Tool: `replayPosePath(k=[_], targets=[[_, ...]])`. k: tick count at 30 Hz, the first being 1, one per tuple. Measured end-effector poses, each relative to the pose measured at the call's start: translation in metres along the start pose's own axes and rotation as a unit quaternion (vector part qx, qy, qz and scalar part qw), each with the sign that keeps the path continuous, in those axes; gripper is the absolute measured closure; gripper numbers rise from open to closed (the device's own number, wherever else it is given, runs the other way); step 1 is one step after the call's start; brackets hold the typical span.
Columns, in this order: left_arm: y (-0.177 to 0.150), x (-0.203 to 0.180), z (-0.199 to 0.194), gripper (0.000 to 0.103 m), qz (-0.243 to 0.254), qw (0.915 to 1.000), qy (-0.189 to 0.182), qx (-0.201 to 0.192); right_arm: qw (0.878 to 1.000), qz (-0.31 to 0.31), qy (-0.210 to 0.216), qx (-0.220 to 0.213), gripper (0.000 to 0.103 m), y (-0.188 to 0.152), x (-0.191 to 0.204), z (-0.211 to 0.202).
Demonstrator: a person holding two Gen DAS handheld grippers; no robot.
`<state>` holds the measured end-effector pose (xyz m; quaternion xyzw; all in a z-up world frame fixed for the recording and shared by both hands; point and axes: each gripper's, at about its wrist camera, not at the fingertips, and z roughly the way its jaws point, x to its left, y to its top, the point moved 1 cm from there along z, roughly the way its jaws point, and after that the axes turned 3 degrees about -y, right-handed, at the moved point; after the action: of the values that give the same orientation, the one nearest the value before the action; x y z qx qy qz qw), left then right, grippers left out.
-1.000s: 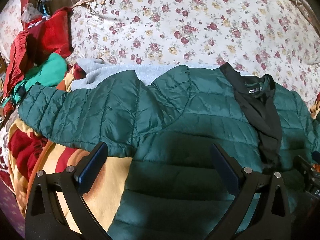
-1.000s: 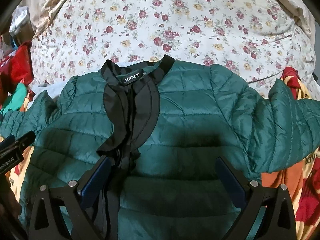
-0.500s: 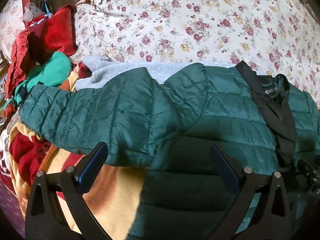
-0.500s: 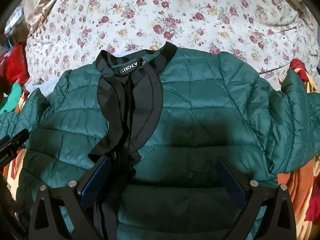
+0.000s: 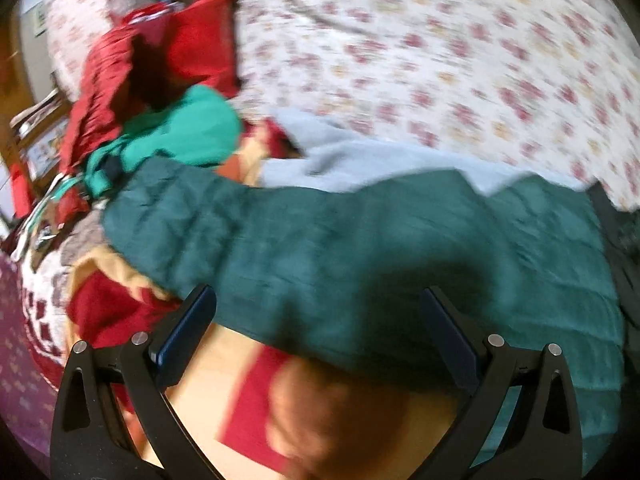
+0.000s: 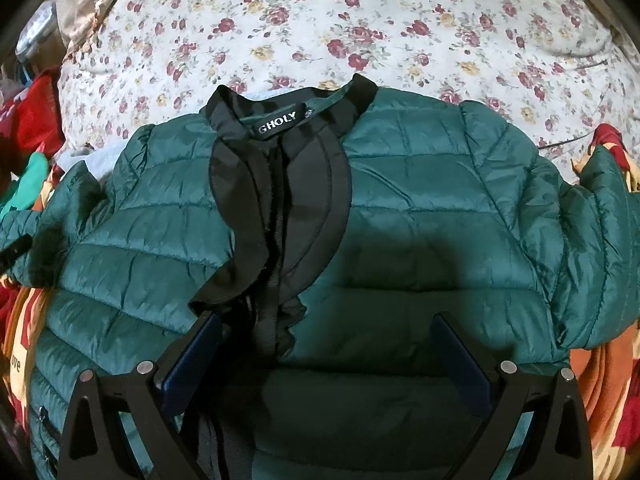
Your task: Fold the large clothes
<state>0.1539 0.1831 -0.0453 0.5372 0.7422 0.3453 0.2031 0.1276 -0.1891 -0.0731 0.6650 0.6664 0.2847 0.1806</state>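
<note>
Green quilted jacket (image 6: 420,200) lies spread front-up on the floral bedspread (image 6: 360,20), probably flattened for folding; its body runs from the far collar (image 6: 280,120) toward the cameras, sleeves out sideways. Left gripper (image 5: 320,320) hovers wide and empty over the left sleeve (image 5: 280,240); right gripper (image 6: 328,344), equally wide, hangs over the chest.

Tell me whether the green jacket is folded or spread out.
Spread out: the green jacket lies flat, front up, collar at the top, both sleeves extended sideways.
</note>
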Motion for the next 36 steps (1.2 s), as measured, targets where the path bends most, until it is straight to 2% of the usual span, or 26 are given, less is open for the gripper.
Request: replayPosePath(k=[9,12,17,19,20,21,24,26,30,33,36], targets=[[0.041,0.108,0.038,0.001,-0.056,0.9932,0.102,0.005,1.000,-0.009,0.002,0.014,0.000,-0.005,0.002,-0.001],[0.049,0.146,0.053,0.001,-0.098,0.9898,0.102,0.013,1.000,-0.020,-0.001,0.017,0.000,-0.005,0.006,-0.001],[0.051,0.182,0.075,0.001,-0.139,0.9856,0.092,0.030,0.999,-0.028,-0.006,0.026,0.000,-0.006,0.008,0.002],[0.051,0.186,0.081,0.015,-0.138,0.9868,0.077,0.033,0.999,-0.030,-0.011,0.029,0.000,-0.007,0.009,0.004],[0.051,0.189,0.085,0.044,-0.139,0.9873,0.067,0.038,0.999,-0.031,-0.012,0.030,0.000,-0.007,0.009,0.005],[0.051,0.192,0.089,0.067,-0.141,0.9871,0.058,0.047,0.999,-0.033,-0.014,0.031,0.000,-0.008,0.010,0.007],[0.049,0.203,0.088,0.086,-0.173,0.9838,0.012,0.046,0.999,-0.037,-0.020,0.033,0.000,-0.010,0.012,0.008],[0.050,0.203,0.079,0.089,-0.171,0.9847,0.003,0.034,0.999,-0.038,-0.020,0.033,0.000,-0.010,0.012,0.009],[0.052,0.185,0.056,0.093,-0.127,0.9918,-0.003,0.010,0.999,-0.035,-0.019,0.033,0.000,-0.011,0.012,0.010],[0.053,0.174,0.037,0.094,-0.120,0.9928,-0.010,-0.001,0.999,-0.032,-0.018,0.032,0.000,-0.013,0.011,0.008],[0.058,0.159,0.017,0.094,-0.111,0.9930,-0.036,-0.018,0.999,-0.033,-0.020,0.030,0.000,-0.013,0.009,0.002]])
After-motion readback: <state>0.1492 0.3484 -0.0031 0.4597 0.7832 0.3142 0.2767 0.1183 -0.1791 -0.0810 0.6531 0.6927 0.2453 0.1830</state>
